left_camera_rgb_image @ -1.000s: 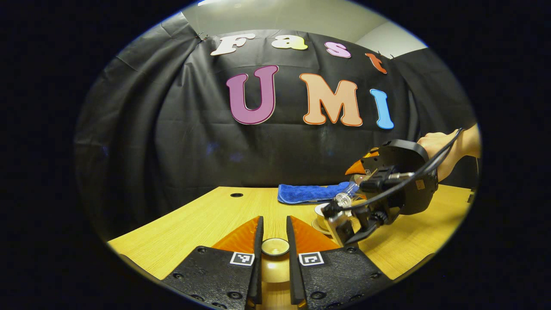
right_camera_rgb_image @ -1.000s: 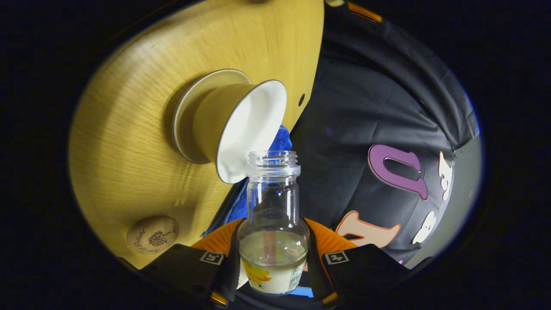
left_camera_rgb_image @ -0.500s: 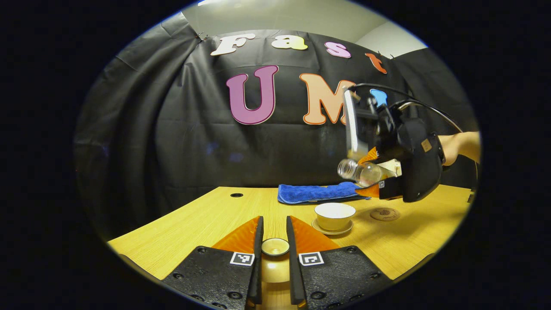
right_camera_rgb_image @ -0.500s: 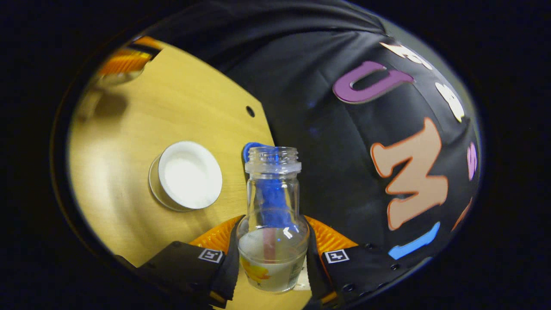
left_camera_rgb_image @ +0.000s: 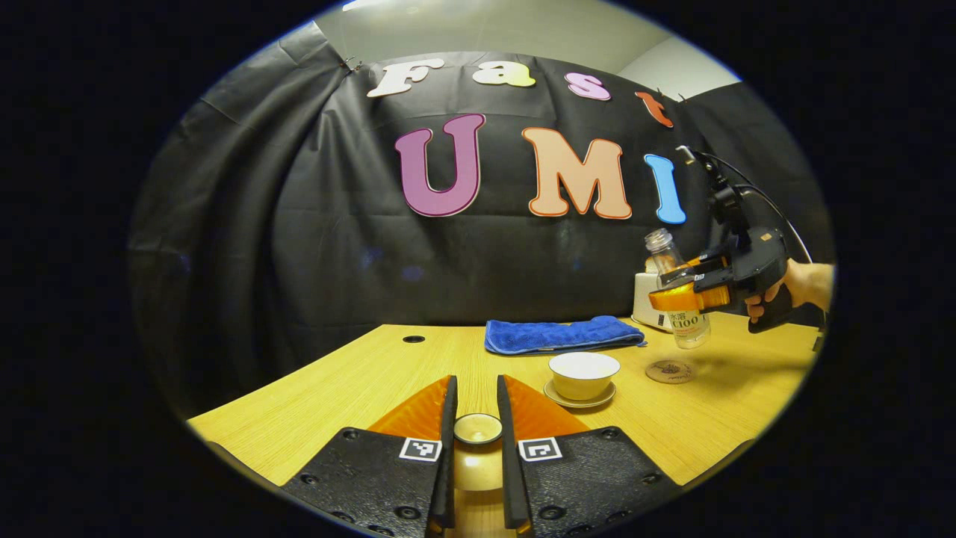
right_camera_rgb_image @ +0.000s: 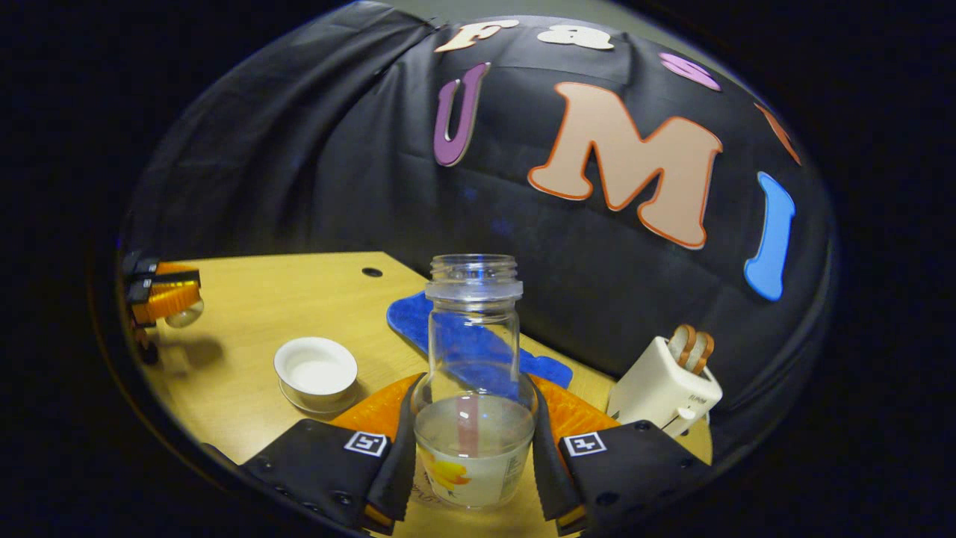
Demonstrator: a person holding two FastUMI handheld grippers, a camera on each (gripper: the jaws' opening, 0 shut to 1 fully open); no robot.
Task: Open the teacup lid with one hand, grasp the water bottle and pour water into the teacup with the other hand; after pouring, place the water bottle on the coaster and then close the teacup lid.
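Observation:
My left gripper [left_camera_rgb_image: 476,418] is shut on the cream teacup lid [left_camera_rgb_image: 478,429], held by its knob above the near table. The open white teacup [left_camera_rgb_image: 583,373] sits on its saucer [left_camera_rgb_image: 579,397] right of centre. My right gripper [right_camera_rgb_image: 472,441] is shut on the clear water bottle [right_camera_rgb_image: 473,359], now upright with some water in its lower part. In the left gripper view that bottle [left_camera_rgb_image: 676,299] hangs a little above the round wooden coaster [left_camera_rgb_image: 670,371], to the right of the cup. The right gripper view shows the teacup [right_camera_rgb_image: 316,371] at lower left and the left gripper [right_camera_rgb_image: 160,299] with the lid at far left.
A folded blue cloth [left_camera_rgb_image: 562,334] lies behind the cup near the wall. A white toaster [right_camera_rgb_image: 664,392] with bread slices stands at the back right. A small round hole [left_camera_rgb_image: 413,339] marks the wooden table [left_camera_rgb_image: 351,388] at the back left.
The right gripper has tipped the bottle back from a pouring tilt over the cup to upright and carried it right, above the coaster. The left gripper has kept still with the lid.

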